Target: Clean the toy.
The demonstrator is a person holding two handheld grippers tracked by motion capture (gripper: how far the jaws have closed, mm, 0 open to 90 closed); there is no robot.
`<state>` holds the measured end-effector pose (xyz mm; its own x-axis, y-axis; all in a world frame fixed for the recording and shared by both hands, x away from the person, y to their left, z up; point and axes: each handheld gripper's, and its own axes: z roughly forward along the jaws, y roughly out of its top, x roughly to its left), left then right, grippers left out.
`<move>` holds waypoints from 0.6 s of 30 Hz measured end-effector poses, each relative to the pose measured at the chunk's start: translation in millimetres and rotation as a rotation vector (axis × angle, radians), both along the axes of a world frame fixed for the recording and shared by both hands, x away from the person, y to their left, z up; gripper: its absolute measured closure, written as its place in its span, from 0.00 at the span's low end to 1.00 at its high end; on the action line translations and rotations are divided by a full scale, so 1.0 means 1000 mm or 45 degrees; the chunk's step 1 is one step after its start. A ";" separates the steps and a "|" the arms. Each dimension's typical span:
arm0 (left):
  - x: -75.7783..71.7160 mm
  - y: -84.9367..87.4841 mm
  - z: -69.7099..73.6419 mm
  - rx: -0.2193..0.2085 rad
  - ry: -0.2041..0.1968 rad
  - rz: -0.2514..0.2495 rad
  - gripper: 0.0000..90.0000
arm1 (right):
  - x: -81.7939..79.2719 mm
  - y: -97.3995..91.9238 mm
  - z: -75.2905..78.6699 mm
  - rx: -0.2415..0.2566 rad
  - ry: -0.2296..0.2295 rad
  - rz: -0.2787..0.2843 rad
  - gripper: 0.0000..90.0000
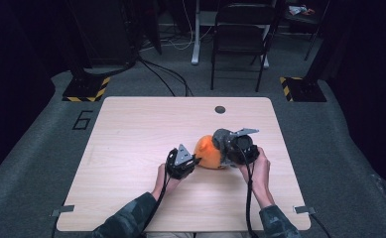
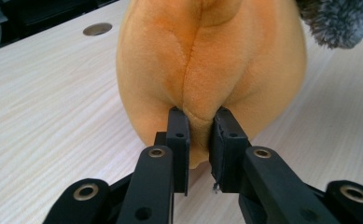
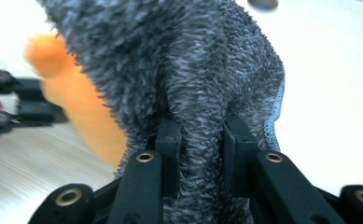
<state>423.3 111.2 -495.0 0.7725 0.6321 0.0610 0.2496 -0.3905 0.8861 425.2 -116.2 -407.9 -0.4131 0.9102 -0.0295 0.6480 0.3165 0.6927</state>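
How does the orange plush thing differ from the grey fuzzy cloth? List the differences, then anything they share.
The orange plush is smooth, short-piled and rounded; the grey cloth is shaggy, mottled and has a stitched edge. The plush is pinched by the left gripper, the cloth by the right gripper. Both are soft and gripped over the table.

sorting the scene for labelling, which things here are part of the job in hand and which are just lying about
In the job:
- orange plush toy, pinched by the left gripper
- grey fuzzy cloth, pinched by the right gripper
- table they rest on

Just lying about:
- folding chair behind the table
- cables on the floor
- striped floor plates
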 end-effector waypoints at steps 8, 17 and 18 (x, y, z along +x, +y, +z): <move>-0.008 -0.004 0.012 -0.018 0.040 -0.045 0.89 | -0.010 0.015 0.010 0.014 -0.081 0.062 0.79; -0.003 -0.002 0.007 -0.023 0.059 -0.031 0.89 | 0.001 0.006 -0.008 0.009 -0.025 0.024 0.79; -0.003 -0.002 0.007 -0.028 0.065 -0.029 0.89 | 0.002 0.004 -0.010 0.011 -0.014 0.016 0.79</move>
